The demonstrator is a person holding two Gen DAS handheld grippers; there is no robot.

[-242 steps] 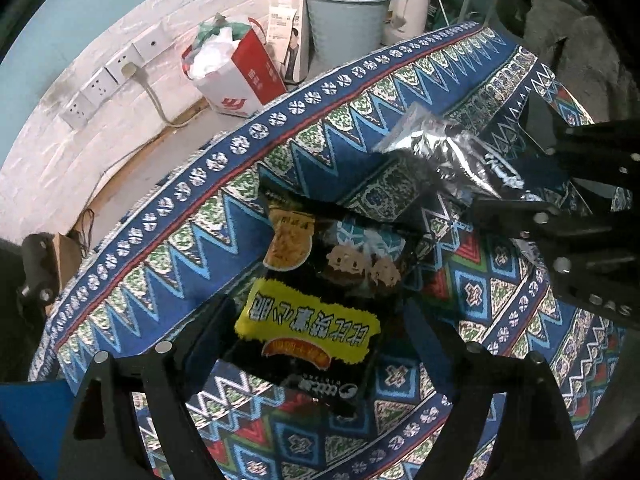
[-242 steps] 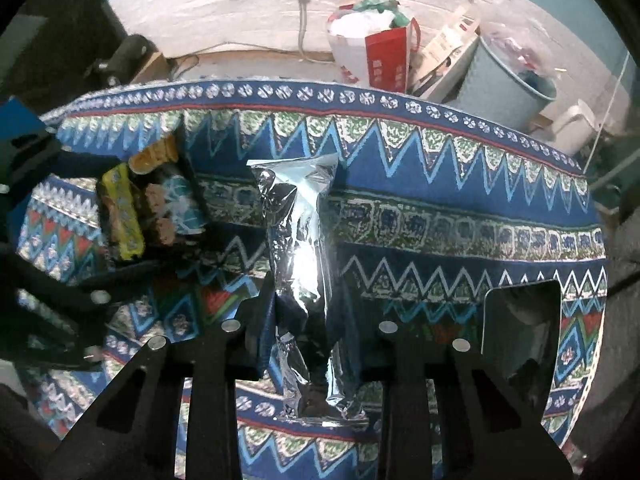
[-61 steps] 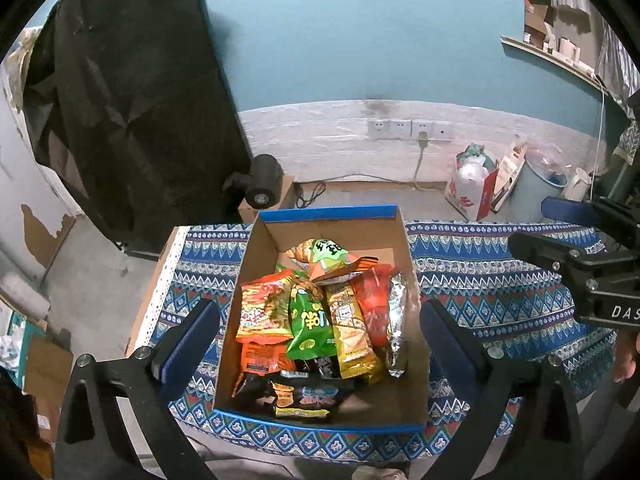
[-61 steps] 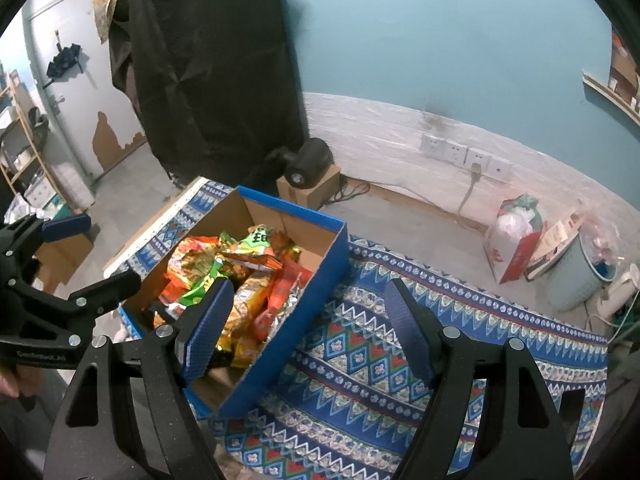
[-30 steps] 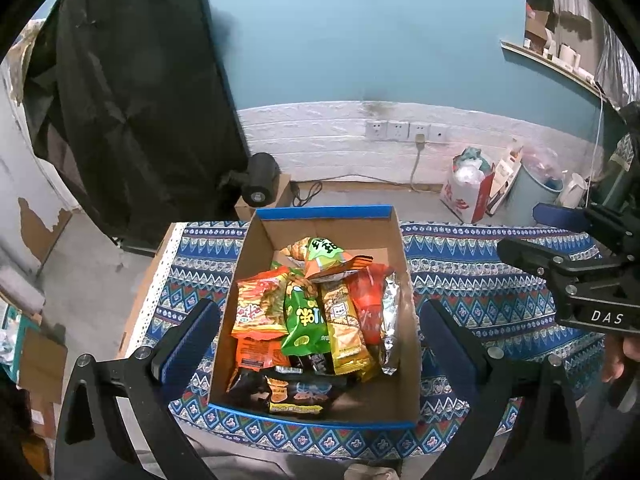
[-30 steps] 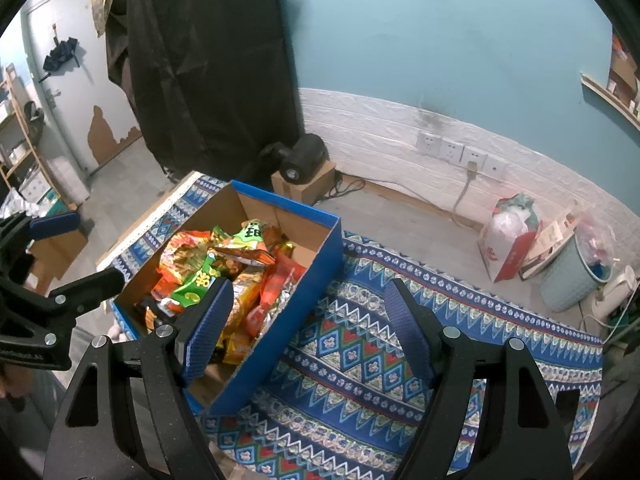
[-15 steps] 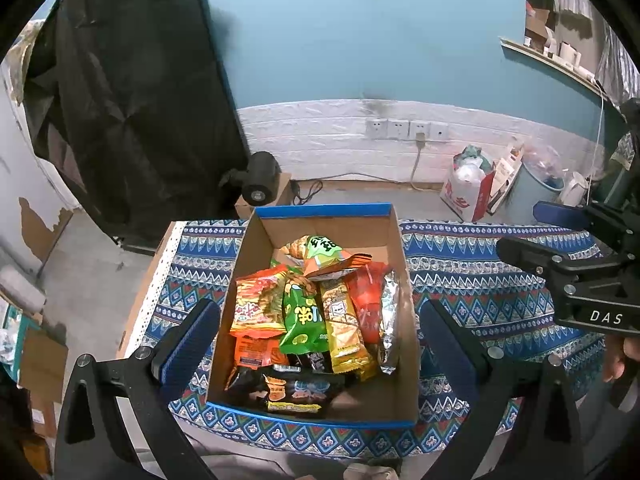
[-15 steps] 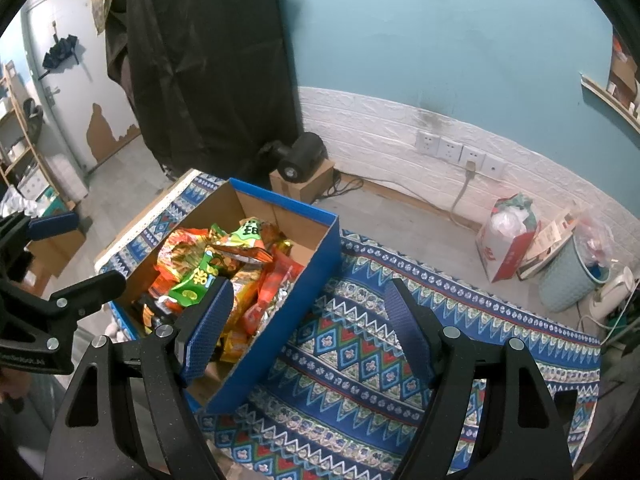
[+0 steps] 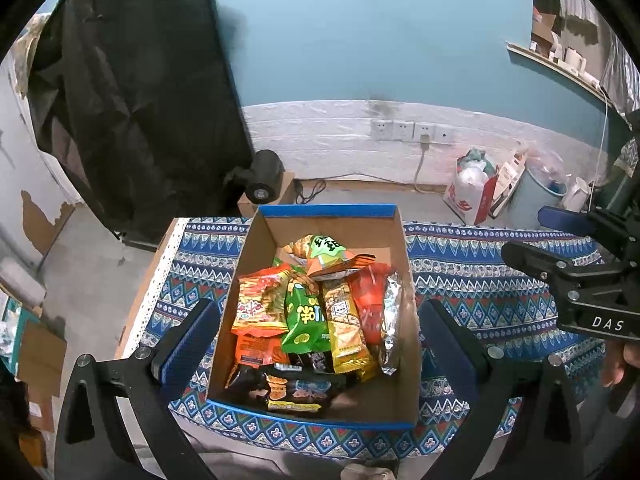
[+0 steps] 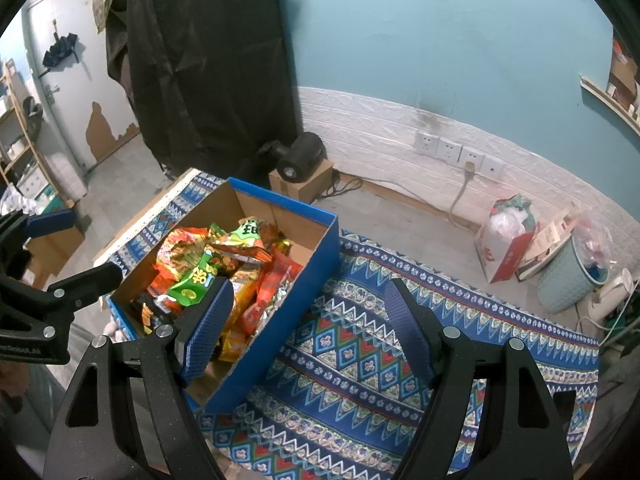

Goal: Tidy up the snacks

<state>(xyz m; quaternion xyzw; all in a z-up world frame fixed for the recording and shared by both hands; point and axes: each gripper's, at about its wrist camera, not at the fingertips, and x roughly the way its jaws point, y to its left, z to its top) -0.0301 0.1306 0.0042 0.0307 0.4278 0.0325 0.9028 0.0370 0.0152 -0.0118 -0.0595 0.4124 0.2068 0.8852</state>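
A blue cardboard box (image 9: 326,210) stands on the patterned tablecloth (image 9: 472,280) and holds several snack packets, among them a green one (image 9: 304,320), a silver foil one (image 9: 391,320) and a black one (image 9: 296,392). My left gripper (image 9: 320,340) is open and empty, held high above the box. My right gripper (image 10: 308,324) is open and empty, above the cloth just right of the box (image 10: 316,248). The right gripper also shows at the right edge of the left wrist view (image 9: 576,272).
A black cloth (image 9: 132,120) hangs at the back left. On the floor behind the table stand a small black device (image 9: 262,178) on a carton, a red and white bag (image 9: 470,190), a grey bin (image 9: 540,192) and a white kettle (image 10: 612,292). Wall sockets (image 9: 412,132) sit on the white wall.
Eight seconds ago each gripper held a packet over the cloth; both packets now lie in the box. Over the last second both grippers stay open and barely drift.
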